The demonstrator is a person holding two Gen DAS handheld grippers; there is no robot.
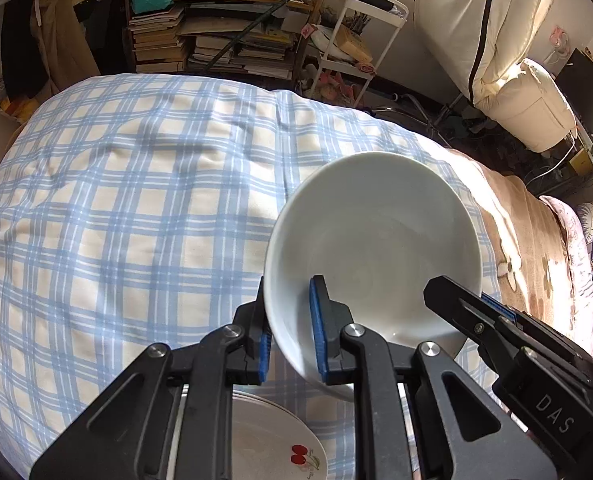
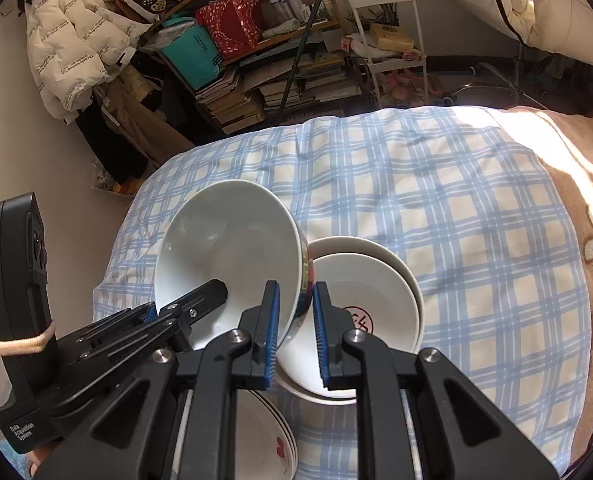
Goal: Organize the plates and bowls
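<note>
A large white bowl [image 1: 376,240] [image 2: 224,248] hangs tilted above the bed, held from both sides. My left gripper [image 1: 290,300] [image 2: 176,304] is shut on its left rim, one pad inside and one outside. On the opposite rim, my right gripper [image 2: 296,288] [image 1: 472,300] is shut the same way. Just beyond and under the right rim sit two nested white bowls [image 2: 368,292], with a red mark inside the upper one. A stack of white plates with a cherry print [image 2: 264,440] [image 1: 272,440] lies below both grippers, partly hidden by them.
Everything rests on a bed with a blue checked cover [image 1: 116,200] [image 2: 456,220]. A brown flowered blanket [image 1: 528,232] [image 2: 576,160] covers its right side. Beyond the bed stand a crowded bookshelf [image 1: 216,40] and a white cart [image 1: 360,28].
</note>
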